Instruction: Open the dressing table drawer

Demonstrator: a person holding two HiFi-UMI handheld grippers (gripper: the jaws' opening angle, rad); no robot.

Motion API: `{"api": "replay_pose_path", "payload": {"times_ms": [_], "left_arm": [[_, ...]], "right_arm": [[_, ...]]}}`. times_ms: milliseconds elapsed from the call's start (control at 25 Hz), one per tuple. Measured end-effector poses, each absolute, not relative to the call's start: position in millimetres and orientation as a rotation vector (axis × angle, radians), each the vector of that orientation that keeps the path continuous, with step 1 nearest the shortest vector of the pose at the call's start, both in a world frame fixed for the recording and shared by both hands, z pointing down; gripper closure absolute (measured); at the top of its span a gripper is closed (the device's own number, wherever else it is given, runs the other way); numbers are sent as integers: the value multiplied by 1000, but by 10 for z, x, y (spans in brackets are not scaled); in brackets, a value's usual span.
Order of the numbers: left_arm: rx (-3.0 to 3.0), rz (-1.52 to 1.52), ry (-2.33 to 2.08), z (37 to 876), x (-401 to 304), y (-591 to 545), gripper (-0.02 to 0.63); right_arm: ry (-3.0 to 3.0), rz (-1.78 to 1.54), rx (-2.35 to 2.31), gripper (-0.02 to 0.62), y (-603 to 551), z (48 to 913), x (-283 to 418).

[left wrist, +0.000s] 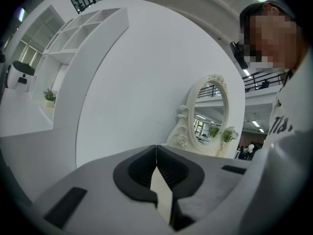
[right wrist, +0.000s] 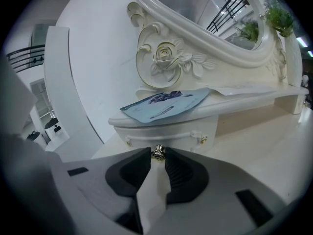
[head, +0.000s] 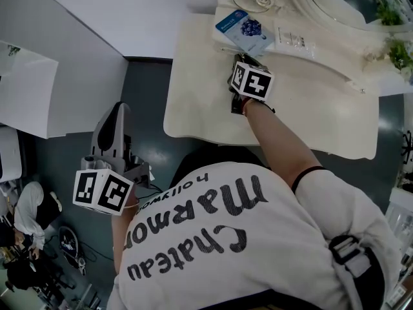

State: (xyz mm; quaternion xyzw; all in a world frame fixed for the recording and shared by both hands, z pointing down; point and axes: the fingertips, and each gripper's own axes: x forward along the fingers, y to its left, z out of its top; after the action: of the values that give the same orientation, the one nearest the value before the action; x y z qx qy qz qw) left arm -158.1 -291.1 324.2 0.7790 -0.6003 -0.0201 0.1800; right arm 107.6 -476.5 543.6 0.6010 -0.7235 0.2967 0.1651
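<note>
The cream dressing table carries a small raised drawer under its shelf. The drawer's front has a little brass knob. My right gripper reaches to the drawer front, and its two tips are shut on that knob. In the head view the right gripper lies over the table top, mostly under its marker cube. My left gripper hangs off to the left of the table above the floor, touching nothing. Its jaws are shut and empty, pointing towards a white wall.
A blue packet lies on the shelf right above the drawer, beside a clear sachet. An ornate oval mirror stands behind, with green plants at the right. White partitions stand left of the table.
</note>
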Motion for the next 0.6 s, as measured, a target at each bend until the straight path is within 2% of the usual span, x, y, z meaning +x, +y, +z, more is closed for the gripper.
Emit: {"api": "replay_pose_path", "payload": {"times_ms": [600], "left_arm": [[2212, -71, -1718, 3142, -1592, -2783, 583]], "right_arm": [[-2078, 813, 1688, 492, -4689, 5438, 1069]]}}
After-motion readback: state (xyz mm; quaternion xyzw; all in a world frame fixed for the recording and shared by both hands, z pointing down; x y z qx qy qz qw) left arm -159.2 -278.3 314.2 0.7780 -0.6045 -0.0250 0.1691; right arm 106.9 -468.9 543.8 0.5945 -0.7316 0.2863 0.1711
